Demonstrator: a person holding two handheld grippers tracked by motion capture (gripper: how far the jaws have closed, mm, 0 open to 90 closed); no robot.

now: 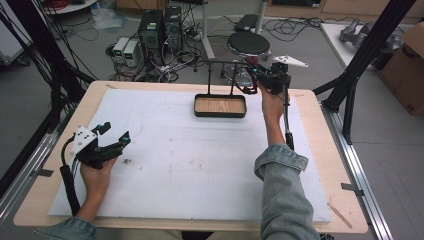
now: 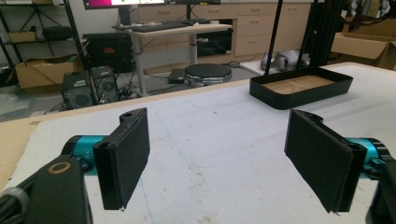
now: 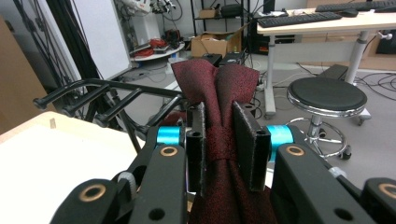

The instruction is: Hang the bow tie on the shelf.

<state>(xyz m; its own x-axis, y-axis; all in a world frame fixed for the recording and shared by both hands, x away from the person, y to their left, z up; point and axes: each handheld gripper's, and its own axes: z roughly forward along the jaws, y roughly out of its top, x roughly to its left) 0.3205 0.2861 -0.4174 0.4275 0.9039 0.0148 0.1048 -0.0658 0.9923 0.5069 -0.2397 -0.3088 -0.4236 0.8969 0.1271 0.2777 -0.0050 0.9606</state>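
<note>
The right gripper [image 3: 218,144] pinches a bunched, dark red woven tie [image 3: 224,84] beside a thin black metal rack [image 3: 107,95], while the left gripper [image 2: 217,154] gapes wide above the white foam mat [image 2: 224,126].

In your right gripper view the dark red tie [image 3: 223,140] runs off the bottom edge, so its length stays unknown (its lower folds sit behind your right tongs [image 3: 223,147]). From above, the tie [image 1: 248,62] is too small to tell apart from the black rack [image 1: 220,64].
</note>
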